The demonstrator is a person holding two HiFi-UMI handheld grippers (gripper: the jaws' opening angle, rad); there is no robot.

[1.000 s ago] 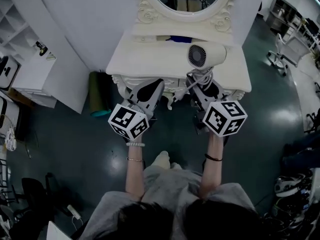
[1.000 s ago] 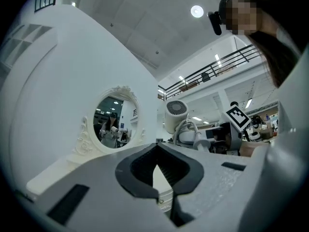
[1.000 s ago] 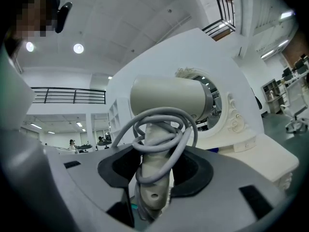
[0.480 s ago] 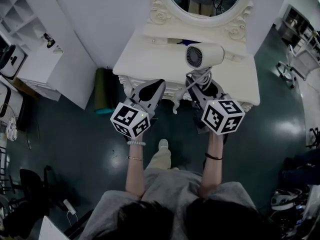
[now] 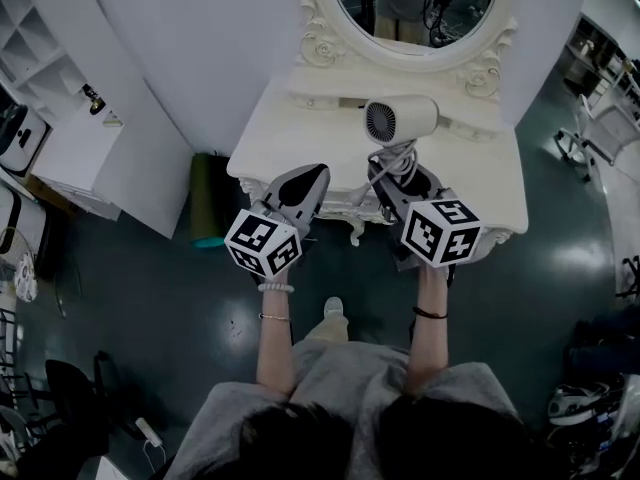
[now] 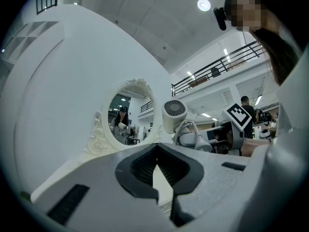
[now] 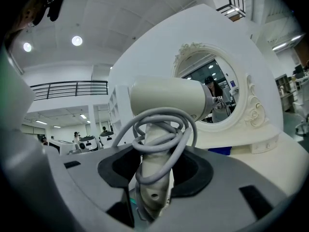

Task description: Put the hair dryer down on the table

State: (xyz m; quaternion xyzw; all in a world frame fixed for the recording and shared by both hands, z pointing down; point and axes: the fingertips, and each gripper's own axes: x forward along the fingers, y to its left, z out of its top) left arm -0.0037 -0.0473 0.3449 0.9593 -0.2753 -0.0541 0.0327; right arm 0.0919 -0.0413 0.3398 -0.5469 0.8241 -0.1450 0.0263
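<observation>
The white hair dryer [image 5: 400, 121] stands upright above the front of the white vanity table [image 5: 290, 133], its round rear grille toward me and its barrel pointing right. My right gripper [image 5: 398, 175] is shut on its handle [image 7: 153, 175], around which the grey cord [image 7: 161, 124] is looped. The dryer [image 6: 174, 114] also shows in the left gripper view, off to the right. My left gripper [image 5: 305, 182] hovers at the table's front edge, left of the dryer, its jaws [image 6: 155, 154] together with nothing between them.
An oval mirror [image 5: 420, 8] in an ornate frame rises at the table's back. A small blue item [image 7: 220, 150] lies below it. A green bin [image 5: 208, 196] stands on the floor left of the table, with white shelves [image 5: 60, 143] further left.
The table and mirror have come closer in the head view. Both grippers have moved forward over the table's front edge. The right one still holds the dryer.
</observation>
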